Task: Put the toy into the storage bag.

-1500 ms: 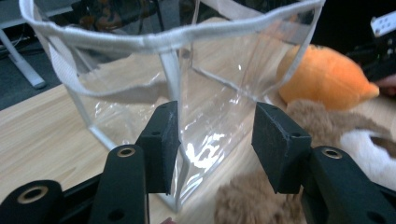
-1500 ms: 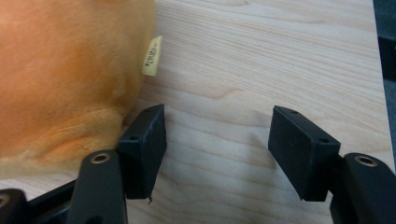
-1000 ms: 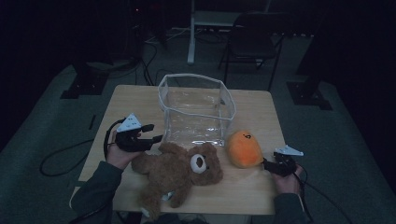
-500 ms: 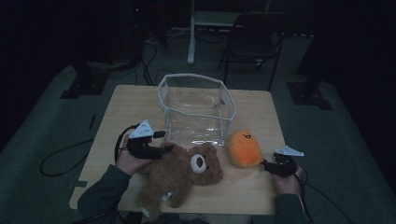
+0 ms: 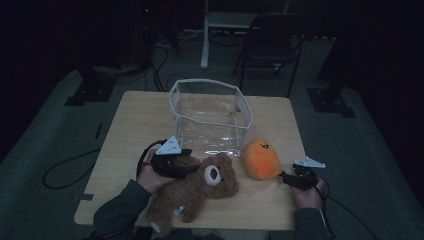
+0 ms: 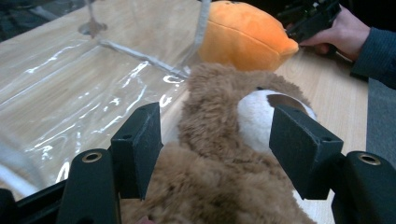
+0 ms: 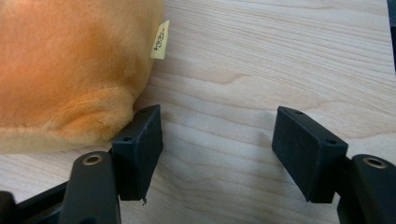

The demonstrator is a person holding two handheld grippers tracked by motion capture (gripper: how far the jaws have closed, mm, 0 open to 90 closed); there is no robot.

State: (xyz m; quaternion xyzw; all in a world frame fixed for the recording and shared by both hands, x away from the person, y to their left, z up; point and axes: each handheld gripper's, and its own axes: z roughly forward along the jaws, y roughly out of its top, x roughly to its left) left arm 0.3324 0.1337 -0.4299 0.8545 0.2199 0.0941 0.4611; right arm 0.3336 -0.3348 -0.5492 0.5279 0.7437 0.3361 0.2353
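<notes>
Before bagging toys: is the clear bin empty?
Empty: the clear bin holds nothing; teddy bear and orange plush lie outside.

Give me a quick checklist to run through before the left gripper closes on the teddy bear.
1. Left gripper astride the teddy bear, jaws wide after just opening: ok.
2. Pads pressing the fur: not ok; whether they touch it, cannot tell.
3. Clear bin upright, top open, just behind the bear: ok.
4. Orange plush apart from the bear's head: ok.
5. Right gripper open beside the orange plush, holding nothing: ok.
6. Bear fully on the table: cannot tell; its feet reach the near edge.
</notes>
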